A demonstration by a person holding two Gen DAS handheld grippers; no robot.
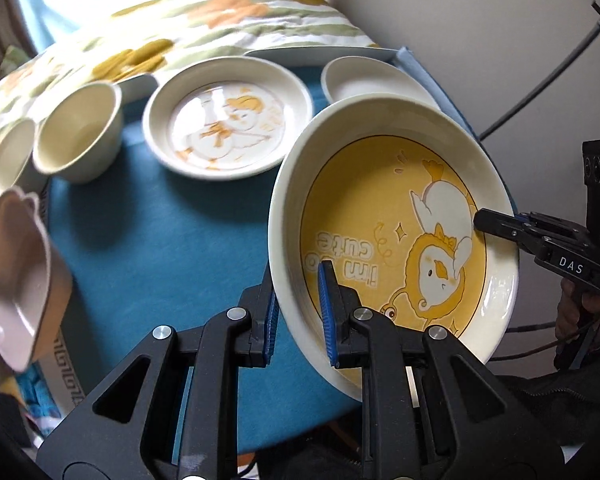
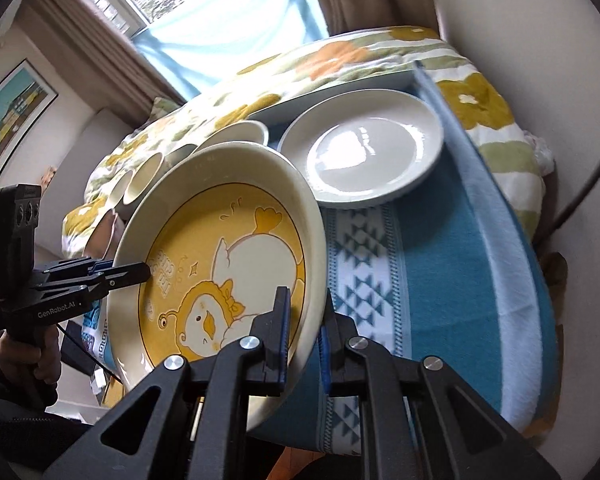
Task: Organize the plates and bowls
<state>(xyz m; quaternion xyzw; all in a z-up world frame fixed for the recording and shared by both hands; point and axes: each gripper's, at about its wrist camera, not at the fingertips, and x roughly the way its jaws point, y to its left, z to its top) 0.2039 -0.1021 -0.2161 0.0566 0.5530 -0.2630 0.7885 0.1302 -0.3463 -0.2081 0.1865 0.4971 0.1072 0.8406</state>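
Note:
A cream deep plate with a yellow duck print (image 1: 380, 220) (image 2: 228, 264) hangs tilted above the blue tablecloth (image 1: 160, 248), carried between both grippers. My left gripper (image 1: 298, 280) is shut on its near rim, one blue pad inside and one outside. In the left wrist view my right gripper (image 1: 482, 220) pinches the opposite rim. The right wrist view shows my right gripper (image 2: 305, 300) shut on the rim close up. There the left gripper (image 2: 144, 271) clamps the far edge, with a hand on its grip.
On the cloth stand a cream plate with an orange duck print (image 1: 228, 120), a plain white plate (image 2: 364, 152) (image 1: 364, 80), two cream bowls (image 1: 80, 132) and a long white tray (image 1: 324, 56). A pinkish dish (image 1: 16, 280) sits at the left edge. A floral blanket (image 1: 204, 28) lies behind.

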